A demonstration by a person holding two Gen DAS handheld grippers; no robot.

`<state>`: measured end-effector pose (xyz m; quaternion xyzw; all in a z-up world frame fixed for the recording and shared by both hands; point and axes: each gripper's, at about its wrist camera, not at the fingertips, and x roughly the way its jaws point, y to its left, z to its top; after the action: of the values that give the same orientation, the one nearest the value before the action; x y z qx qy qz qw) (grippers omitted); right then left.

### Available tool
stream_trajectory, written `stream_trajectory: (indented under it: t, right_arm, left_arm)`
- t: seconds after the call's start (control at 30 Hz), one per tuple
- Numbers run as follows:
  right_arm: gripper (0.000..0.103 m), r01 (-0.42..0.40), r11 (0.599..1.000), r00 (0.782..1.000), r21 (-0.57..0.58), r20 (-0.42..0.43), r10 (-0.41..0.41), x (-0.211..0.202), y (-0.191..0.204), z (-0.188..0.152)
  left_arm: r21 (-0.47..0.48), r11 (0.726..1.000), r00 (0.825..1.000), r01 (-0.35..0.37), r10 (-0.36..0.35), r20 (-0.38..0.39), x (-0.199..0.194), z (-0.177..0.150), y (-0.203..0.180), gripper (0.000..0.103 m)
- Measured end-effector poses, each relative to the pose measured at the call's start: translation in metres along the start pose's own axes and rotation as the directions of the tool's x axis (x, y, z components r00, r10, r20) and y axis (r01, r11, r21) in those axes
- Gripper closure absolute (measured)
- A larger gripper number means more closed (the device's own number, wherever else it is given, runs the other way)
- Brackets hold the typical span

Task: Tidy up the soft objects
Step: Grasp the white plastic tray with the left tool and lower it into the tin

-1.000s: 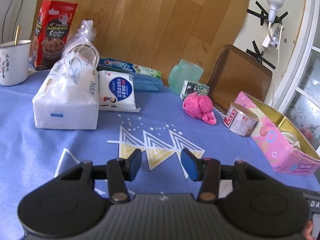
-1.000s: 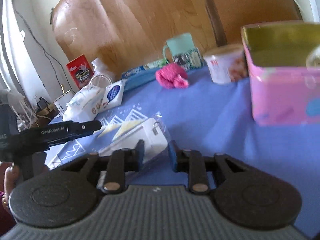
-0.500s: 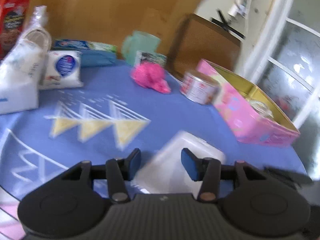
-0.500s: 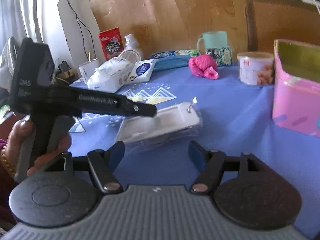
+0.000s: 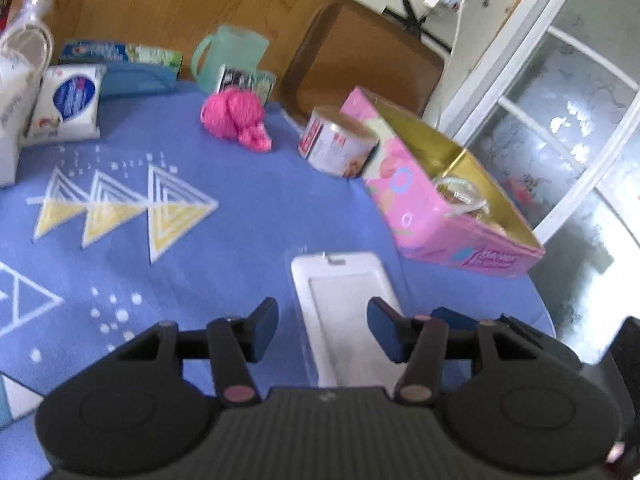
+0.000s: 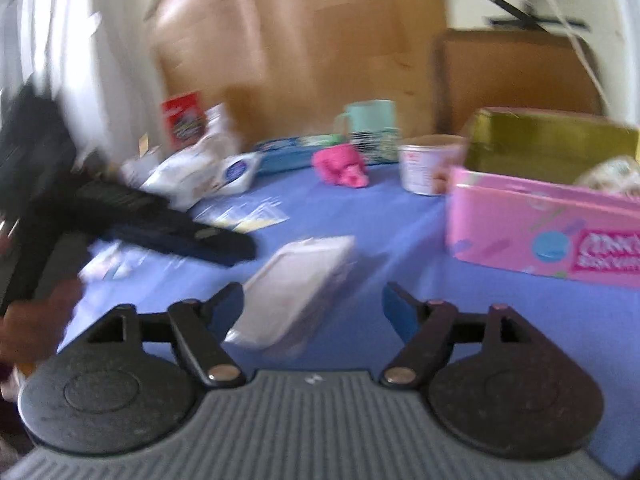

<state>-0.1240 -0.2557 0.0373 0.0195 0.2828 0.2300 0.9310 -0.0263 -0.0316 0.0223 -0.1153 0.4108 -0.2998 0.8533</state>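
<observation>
A flat white packet in clear plastic lies on the blue tablecloth; it also shows in the right wrist view. My left gripper is open and its fingers straddle the packet's near end. My right gripper is open and empty, just short of the packet. A pink fluffy soft object lies further back, also in the right wrist view. White tissue packs lie at the far left. The left gripper's body shows in the right wrist view.
An open pink box with gold lining stands at the right with a tin can beside it. A teal mug, a blue toothpaste box and a brown chair back are at the back. The table edge is near right.
The right gripper opened, let go of the white packet and drew back. The left gripper swung right and now straddles the packet lying on the cloth.
</observation>
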Motion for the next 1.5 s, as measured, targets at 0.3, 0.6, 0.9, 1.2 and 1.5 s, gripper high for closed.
stream_trajectory:
  t: [0.3, 0.6, 0.9, 1.2, 1.5]
  right_arm:
    - [0.036, 0.082, 0.986, 0.996, -0.148, 0.034, -0.078, 0.022, 0.026, -0.004]
    - [0.036, 0.319, 0.94, 0.922, -0.122, 0.268, -0.278, -0.013, -0.02, 0.035]
    - [0.021, 0.54, 0.841, 0.829, -0.033, 0.198, -0.524, 0.027, -0.105, 0.06]
    - [0.024, 0.472, 0.874, 0.826, 0.117, 0.288, -0.485, -0.009, -0.09, 0.042]
    - [0.038, 0.311, 0.949, 0.91, 0.048, 0.274, -0.312, 0.012, -0.036, 0.048]
  left_arm:
    - [0.092, 0.996, 1.0, 0.0, -0.001, 0.008, 0.008, -0.001, -0.031, 0.057]
    - [0.277, 0.957, 0.987, 0.084, -0.117, 0.107, 0.023, 0.061, -0.111, 0.057]
    - [0.255, 0.966, 0.991, -0.034, 0.0, 0.133, 0.098, 0.091, -0.142, 0.056]
    - [0.256, 0.966, 0.984, -0.027, -0.019, 0.177, 0.055, 0.057, -0.103, 0.055]
    - [0.144, 0.95, 0.944, -0.277, 0.24, 0.227, 0.008, 0.036, -0.016, 0.055]
